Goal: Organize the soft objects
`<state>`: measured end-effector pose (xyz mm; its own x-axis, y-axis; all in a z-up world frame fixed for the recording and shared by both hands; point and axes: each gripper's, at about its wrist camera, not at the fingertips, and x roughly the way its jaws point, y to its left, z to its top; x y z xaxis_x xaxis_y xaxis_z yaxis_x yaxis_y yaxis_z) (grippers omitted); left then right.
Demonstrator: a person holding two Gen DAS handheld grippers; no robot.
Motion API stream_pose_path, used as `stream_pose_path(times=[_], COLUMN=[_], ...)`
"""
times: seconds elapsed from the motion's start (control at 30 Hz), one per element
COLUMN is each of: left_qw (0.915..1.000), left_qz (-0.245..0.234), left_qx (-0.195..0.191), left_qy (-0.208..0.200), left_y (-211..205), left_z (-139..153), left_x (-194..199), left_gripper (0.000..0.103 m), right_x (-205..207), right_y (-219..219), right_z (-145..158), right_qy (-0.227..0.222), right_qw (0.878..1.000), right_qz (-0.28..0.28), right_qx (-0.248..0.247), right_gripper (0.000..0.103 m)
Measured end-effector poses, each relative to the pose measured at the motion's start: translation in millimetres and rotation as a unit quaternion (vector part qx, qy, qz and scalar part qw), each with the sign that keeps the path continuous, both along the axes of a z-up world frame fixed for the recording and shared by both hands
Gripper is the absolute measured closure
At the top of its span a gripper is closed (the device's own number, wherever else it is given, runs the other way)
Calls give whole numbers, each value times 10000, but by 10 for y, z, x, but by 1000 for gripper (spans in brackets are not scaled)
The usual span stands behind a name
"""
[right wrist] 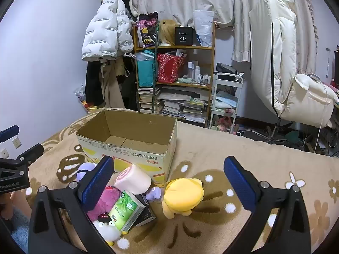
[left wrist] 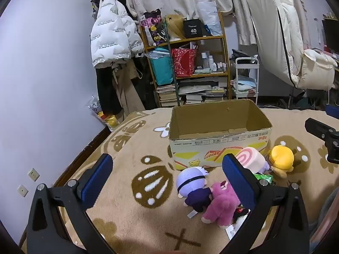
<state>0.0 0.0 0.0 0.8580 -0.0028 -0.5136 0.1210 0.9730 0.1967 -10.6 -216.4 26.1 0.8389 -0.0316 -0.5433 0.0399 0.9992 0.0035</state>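
Both the left gripper (left wrist: 169, 182) and the right gripper (right wrist: 169, 182) stand wide open and empty. The toys lie heaped just in front of the empty cardboard box (right wrist: 129, 146), so a grab could snag the green tissue pack (right wrist: 126, 210) too. The yellow plush (right wrist: 183, 195) lies between the right gripper's fingers, in front of the box's near right corner.

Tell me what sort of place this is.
Most likely a lived-in bedroom: a bed with a fleece blanket serving as the work surface, a cluttered shelf of books and toiletries, and a puffer jacket hung by the wall.
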Motion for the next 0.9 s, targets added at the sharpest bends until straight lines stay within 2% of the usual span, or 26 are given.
stream_pose_path(times=[0.13,0.17,0.33,0.53,0.9], left_qw=[10000,9999,9999,9999,9999], left_qz=[-47,-21,-23,-18,-11], left_qx=[18,142,93,-150,-152], left_qy=[-9,-95,-109,-13,-14], left_y=[4,-58,-100,32,27], left_z=[-7,14,38,32,31], left_x=[30,-3,-44,3,0], left_gripper=[1,1,1,1,1], right_x=[1,-3,-2,-4,-13], right_y=[-2,-3,-12,-12,-5], right_z=[-6,-3,-5,0,-3], right_qy=[-45,-58,-62,-68,-71], right_qw=[10000,10000,10000,10000,10000], right_qz=[-11,-5,-4,-12,-12], right_qx=[5,15,58,49,50], right_gripper=[0,0,0,0,0])
